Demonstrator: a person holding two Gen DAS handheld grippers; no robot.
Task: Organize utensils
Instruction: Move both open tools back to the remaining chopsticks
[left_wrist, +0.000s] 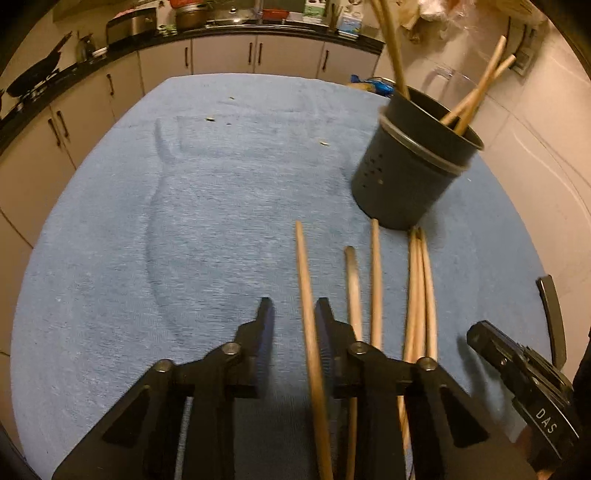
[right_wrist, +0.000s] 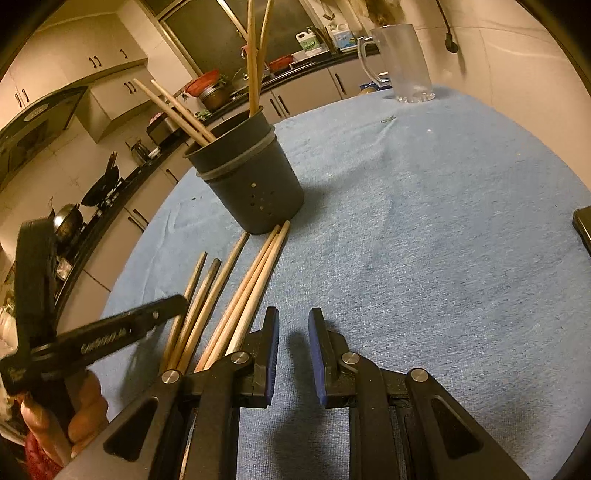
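Note:
A dark utensil holder (left_wrist: 410, 162) stands on the blue cloth (left_wrist: 184, 221) with several wooden chopsticks (left_wrist: 476, 92) leaning in it; it also shows in the right wrist view (right_wrist: 251, 181). Several more chopsticks (left_wrist: 417, 295) lie on the cloth in front of it, also in the right wrist view (right_wrist: 240, 299). My left gripper (left_wrist: 293, 314) is open above them, and one chopstick (left_wrist: 308, 314) runs between its fingers, close to the right one. My right gripper (right_wrist: 293, 321) is open and empty, just right of the lying chopsticks.
A clear glass pitcher (right_wrist: 402, 62) stands at the far edge of the table. A dark flat object (right_wrist: 583, 229) lies at the right edge. Kitchen counters with pots and cabinets (left_wrist: 221, 55) run behind the table.

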